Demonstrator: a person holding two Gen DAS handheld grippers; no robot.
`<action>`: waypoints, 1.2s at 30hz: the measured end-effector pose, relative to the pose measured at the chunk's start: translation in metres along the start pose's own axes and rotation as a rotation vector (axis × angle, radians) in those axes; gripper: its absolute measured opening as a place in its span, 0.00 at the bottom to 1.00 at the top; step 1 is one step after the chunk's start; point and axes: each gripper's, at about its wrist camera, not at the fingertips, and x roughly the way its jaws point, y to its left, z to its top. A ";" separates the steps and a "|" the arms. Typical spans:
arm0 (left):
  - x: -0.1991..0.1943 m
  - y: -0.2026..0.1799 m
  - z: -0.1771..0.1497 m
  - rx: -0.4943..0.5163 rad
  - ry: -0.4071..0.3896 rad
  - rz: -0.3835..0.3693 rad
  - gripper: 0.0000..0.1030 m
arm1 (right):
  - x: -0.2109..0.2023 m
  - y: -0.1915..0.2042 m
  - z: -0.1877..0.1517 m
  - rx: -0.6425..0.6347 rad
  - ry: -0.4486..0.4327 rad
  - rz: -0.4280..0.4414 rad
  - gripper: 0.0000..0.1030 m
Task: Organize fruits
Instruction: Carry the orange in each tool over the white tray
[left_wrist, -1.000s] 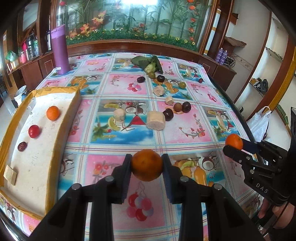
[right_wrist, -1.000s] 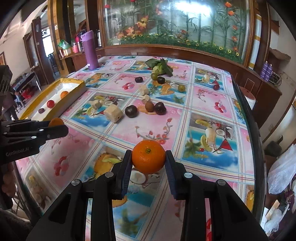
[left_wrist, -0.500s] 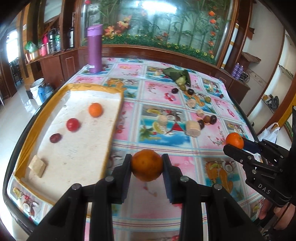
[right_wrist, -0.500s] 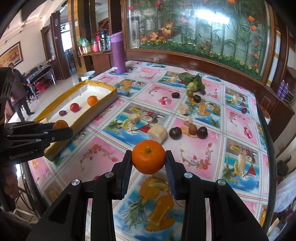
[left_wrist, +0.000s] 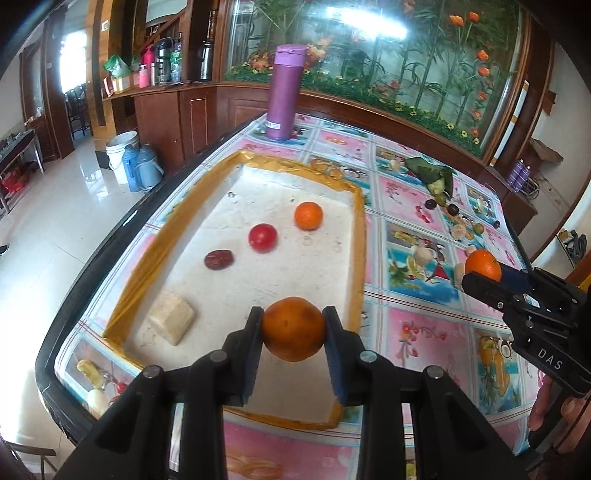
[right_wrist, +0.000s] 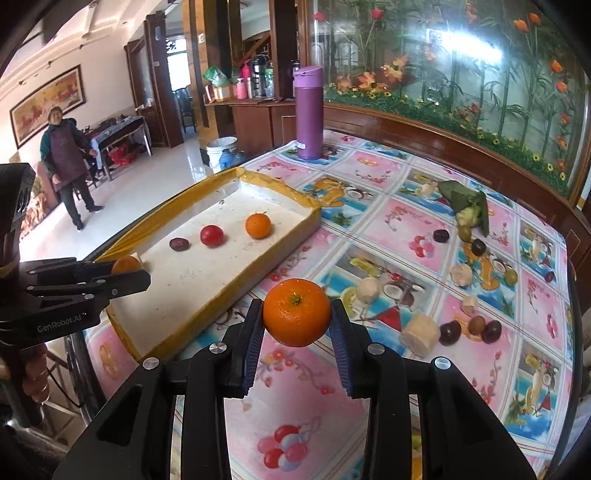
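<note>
The left tool (left_wrist: 293, 328) is closed on a dull orange fruit (left_wrist: 293, 328), pinching it at its two sides. The fruit hangs over the near end of the white tray (left_wrist: 354, 236), inside its yellow rim. The right tool (right_wrist: 297, 317) is closed on a bright orange fruit (right_wrist: 297, 312) the same way. That one hangs over the bench (right_wrist: 369, 424), just beside the tray's long side.

Both fruits look round, light and a bit soft. They could roll if dropped. I think a grip across the widest part is best, with a gentle squeeze so the skin does not split.

In the tray lie a small orange (left_wrist: 308, 215), a red tomato (left_wrist: 262, 237), a dark date (left_wrist: 218, 259) and a pale block (left_wrist: 171, 321). They sit in a loose row running up the tray from the block. The tray floor beside the row, on the side nearer the right tool, looks bare, so there is room to set fruit down.

The rim stands up a little, so a fruit must go over it, not through it. The tray is close to the bench's dark edge (left_wrist: 88, 266), with the floor beyond. A purple bottle (left_wrist: 284, 92) stands past the far end of the tray, well apart.
</note>
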 end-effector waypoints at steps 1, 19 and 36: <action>0.002 0.006 0.001 -0.007 0.002 0.007 0.33 | 0.004 0.004 0.003 -0.005 0.002 0.009 0.33; 0.044 0.042 0.007 -0.032 0.068 0.057 0.33 | 0.105 0.058 0.052 -0.102 0.125 0.106 0.33; 0.070 0.040 0.008 0.008 0.096 0.056 0.34 | 0.153 0.066 0.053 -0.126 0.199 0.136 0.33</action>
